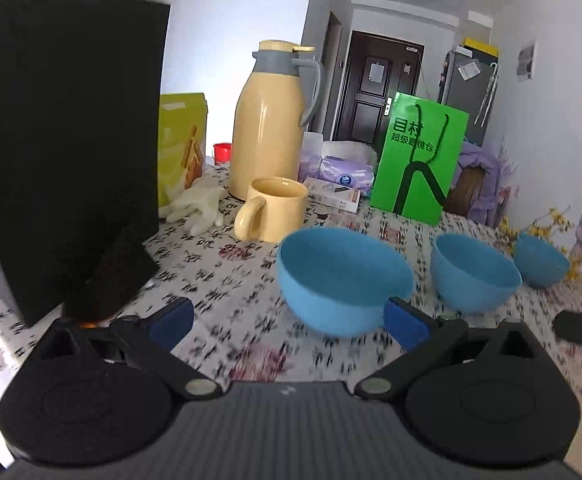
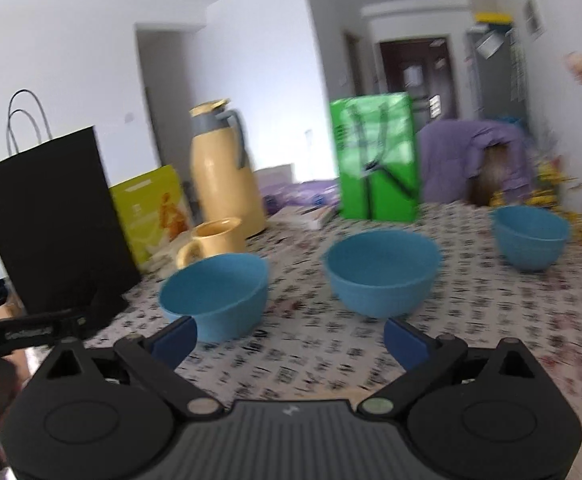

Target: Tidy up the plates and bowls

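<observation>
Hovering over the patterned tablecloth, the left gripper has its jaws spread wide, holding nothing; a black paper bag stands ahead to its left, a yellow mug and thermos ahead, and the nearest blue bowl sits just beyond its right fingertip. Farther right, the right gripper is also wide and empty, with the middle blue bowl straight ahead and a third bowl off to its right.

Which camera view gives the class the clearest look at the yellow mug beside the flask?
The left wrist view. There the yellow mug is sharp and whole, its handle and open rim plain, just in front of the flask. In the right wrist view the mug is blurred and its lower part is hidden behind the nearest blue bowl.
</observation>
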Demonstrator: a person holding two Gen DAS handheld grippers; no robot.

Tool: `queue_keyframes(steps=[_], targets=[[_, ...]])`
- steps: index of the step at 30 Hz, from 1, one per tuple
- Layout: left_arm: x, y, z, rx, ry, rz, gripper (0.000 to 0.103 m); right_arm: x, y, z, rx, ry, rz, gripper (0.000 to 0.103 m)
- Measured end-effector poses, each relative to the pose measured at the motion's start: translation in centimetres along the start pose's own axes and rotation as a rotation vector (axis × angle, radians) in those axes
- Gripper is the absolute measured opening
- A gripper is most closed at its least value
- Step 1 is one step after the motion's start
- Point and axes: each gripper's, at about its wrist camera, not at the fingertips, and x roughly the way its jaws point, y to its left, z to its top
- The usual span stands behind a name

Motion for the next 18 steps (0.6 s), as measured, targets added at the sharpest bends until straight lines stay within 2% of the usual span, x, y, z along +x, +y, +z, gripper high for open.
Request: queue_keyframes(steps=[5,8,12,15,18], targets=[[4.0,1.0,2.1,-0.049,0.097,-0.054,0.103,5.4,0.4,2.5,0.014,0.106,0.078,0.094],[5.4,1.4,3.0,-0.052,0.103,-0.080,0.103,8.6,0.7,3.6,0.025,0.161,0.100,0.090],[8.1,2.3,4.2,-0.082,0.135,-0.078,0.102,12.9,0.2,4.7,0.058,0.223,0.110,0.089],[10.2,2.9,4.7,-0.113,0.181,-0.069,0.094,15.8,0.0,5.3,0.075,0.254,0.107,0.083],[12.2,3.3,4.6,-0.126,0.223,-0.061,0.079,18.5,-0.1,5.5,0.105,0.297,0.110,0.070]])
